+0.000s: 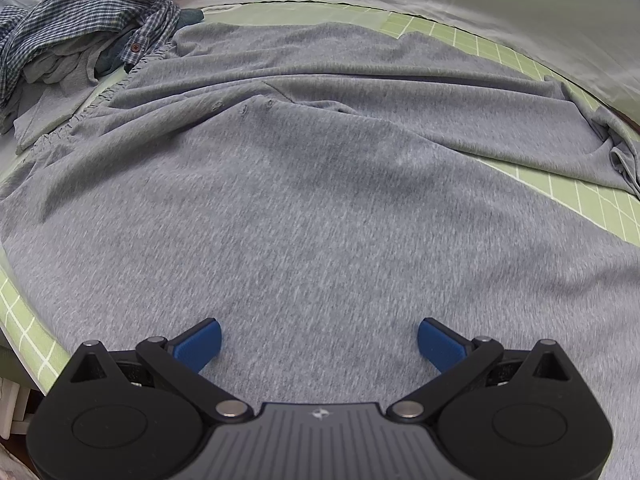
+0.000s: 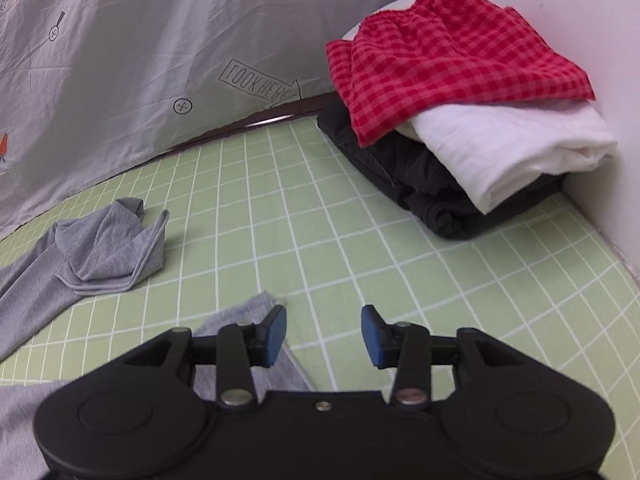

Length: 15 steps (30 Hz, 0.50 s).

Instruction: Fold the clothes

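Left gripper, jaws wide and empty, hangs over the grey shirt, spread left to right across the green mat. Right gripper, also open and empty, sits at the shirt's near-right corner, sleeve far-left.

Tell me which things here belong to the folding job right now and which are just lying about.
In the job: grey garment, left claw, right claw, both open.

Lying about: plaid shirt pile, folded stack with red checked cloth, green grid mat, grey printed sheet.
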{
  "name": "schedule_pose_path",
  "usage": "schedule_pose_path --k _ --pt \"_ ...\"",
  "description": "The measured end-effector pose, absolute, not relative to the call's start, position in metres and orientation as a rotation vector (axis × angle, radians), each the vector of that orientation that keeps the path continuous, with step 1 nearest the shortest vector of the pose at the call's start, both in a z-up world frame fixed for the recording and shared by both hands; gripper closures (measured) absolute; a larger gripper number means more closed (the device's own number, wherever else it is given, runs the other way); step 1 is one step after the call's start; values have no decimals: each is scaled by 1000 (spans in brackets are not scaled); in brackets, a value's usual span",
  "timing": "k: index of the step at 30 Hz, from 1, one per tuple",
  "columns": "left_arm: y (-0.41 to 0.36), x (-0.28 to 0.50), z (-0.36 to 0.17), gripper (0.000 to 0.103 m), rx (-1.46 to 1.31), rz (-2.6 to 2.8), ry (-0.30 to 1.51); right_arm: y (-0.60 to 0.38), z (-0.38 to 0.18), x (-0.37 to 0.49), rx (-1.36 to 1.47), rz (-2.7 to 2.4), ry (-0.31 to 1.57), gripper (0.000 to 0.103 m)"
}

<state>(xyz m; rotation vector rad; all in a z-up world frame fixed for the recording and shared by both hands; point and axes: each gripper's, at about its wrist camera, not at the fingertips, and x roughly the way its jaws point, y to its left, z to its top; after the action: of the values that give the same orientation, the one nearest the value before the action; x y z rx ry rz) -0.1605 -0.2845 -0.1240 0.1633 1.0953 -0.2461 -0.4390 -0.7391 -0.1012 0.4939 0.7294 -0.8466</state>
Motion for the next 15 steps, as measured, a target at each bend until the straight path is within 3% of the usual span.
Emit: schedule_pose_path --k 2,5,9,11,12,14,15 --pt "-284 -160 -124 0 164 -246 1098 -724 -113 -449 511 -839 779 48" --pt "-284 -159 -124 0 166 -247 1102 -699 -121 -461 502 -848 818 46" --pt "-284 -159 -124 0 169 -252 1104 -670 -132 -473 496 -853 871 29" --pt "-284 -159 -124 0 172 -257 1103 -661 -133 -476 463 -855 875 31" --pt "-284 -160 -124 0 174 -261 1100 -658 -132 -479 459 -847 868 40" --pt "-283 -161 -124 0 179 -271 1095 -654 -131 -486 455 -849 872 70" --pt "-282 -162 -124 0 181 -278 1092 -652 -130 -490 454 -856 881 100"
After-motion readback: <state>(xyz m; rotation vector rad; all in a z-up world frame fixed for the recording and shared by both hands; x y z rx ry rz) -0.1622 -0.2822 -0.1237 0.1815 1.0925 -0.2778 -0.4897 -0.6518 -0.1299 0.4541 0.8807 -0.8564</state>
